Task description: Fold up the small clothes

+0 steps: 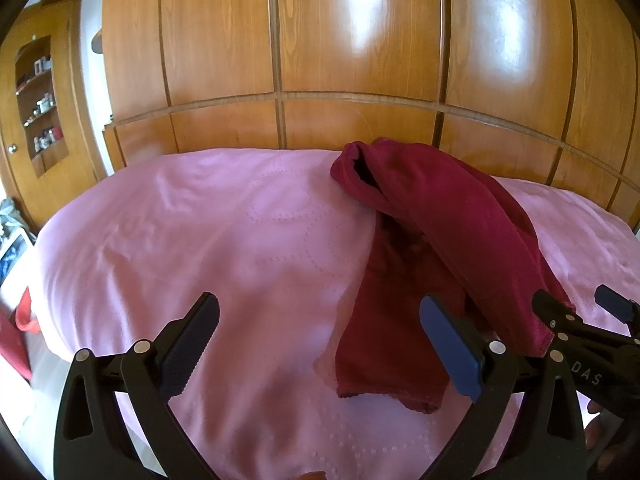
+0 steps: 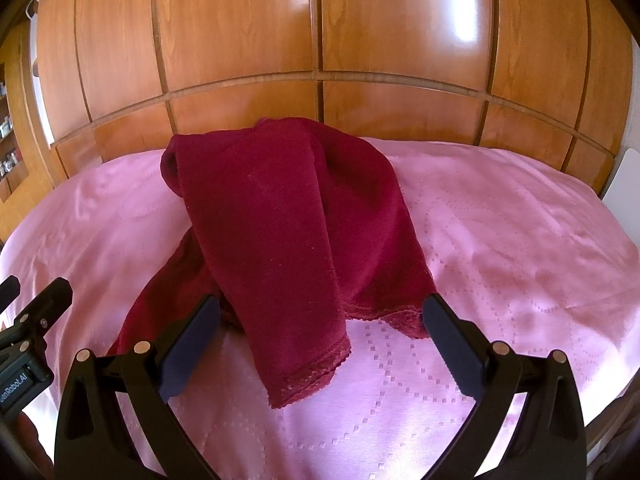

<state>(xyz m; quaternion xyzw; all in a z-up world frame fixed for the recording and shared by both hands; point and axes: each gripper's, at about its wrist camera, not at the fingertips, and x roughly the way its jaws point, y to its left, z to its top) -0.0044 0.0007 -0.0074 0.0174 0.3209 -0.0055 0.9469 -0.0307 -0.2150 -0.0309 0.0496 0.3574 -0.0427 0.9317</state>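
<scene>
Big wooden wardrobe [image 2: 320, 40] at the back, pink bedspread [image 2: 500, 240] in front of it. The dark red garment [image 2: 288, 220] lies rumpled mid-bed, lace hem nearest, maybe leggings, hard to tell. Left gripper [image 1: 320, 344] and right gripper [image 2: 320, 340] both hover with jaws spread, empty.

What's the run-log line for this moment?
left tool open | right tool open | maroon garment crumpled, unheld | pink bedspread
</scene>
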